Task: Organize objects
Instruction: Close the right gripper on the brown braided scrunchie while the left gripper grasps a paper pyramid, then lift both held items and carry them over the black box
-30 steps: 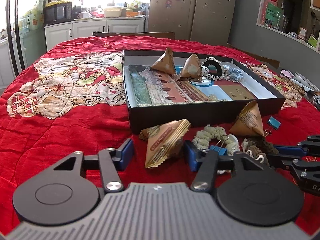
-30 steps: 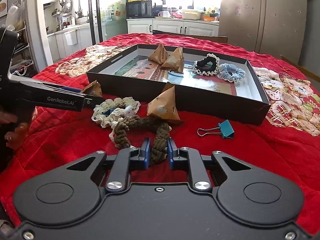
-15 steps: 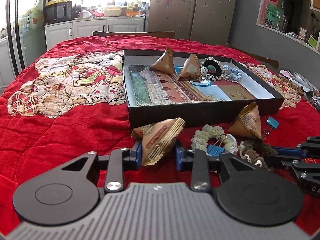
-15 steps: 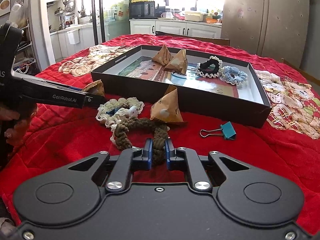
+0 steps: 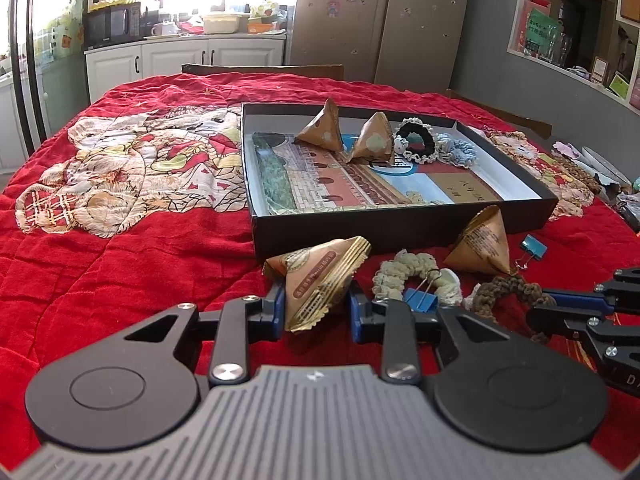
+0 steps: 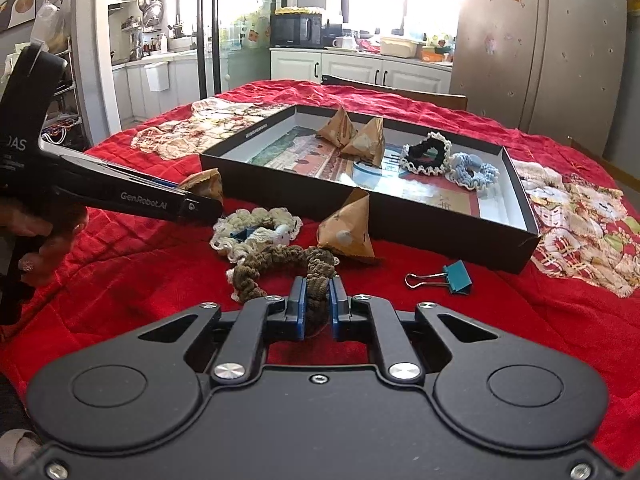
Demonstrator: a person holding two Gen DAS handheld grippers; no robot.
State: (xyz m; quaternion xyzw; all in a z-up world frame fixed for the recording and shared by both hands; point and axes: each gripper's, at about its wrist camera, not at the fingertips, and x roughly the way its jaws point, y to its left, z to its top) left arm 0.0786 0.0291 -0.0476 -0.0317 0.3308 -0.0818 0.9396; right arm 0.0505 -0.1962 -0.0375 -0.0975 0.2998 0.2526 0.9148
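Observation:
My left gripper (image 5: 316, 312) is shut on a brown pyramid snack packet (image 5: 320, 276) and holds it just above the red cloth, in front of the black box (image 5: 400, 228). My right gripper (image 6: 317, 304) is shut on a brown scrunchie (image 6: 280, 264) that lies on the cloth. The box (image 6: 400, 216) holds two more packets (image 5: 322, 126), a black scrunchie (image 5: 414, 136) and a blue scrunchie (image 5: 458, 152). Another packet (image 5: 480, 244), a cream scrunchie (image 5: 412, 276) and a blue binder clip (image 6: 444, 278) lie in front of the box.
A second blue clip (image 5: 418, 298) lies inside the cream scrunchie. The red quilted cloth (image 5: 120, 260) covers the whole table. Loose items lie at the table's right edge (image 5: 600, 172). Kitchen cabinets and a fridge stand beyond.
My left gripper closed on the near snack packet and raised it slightly. My right gripper closed tighter on the brown scrunchie.

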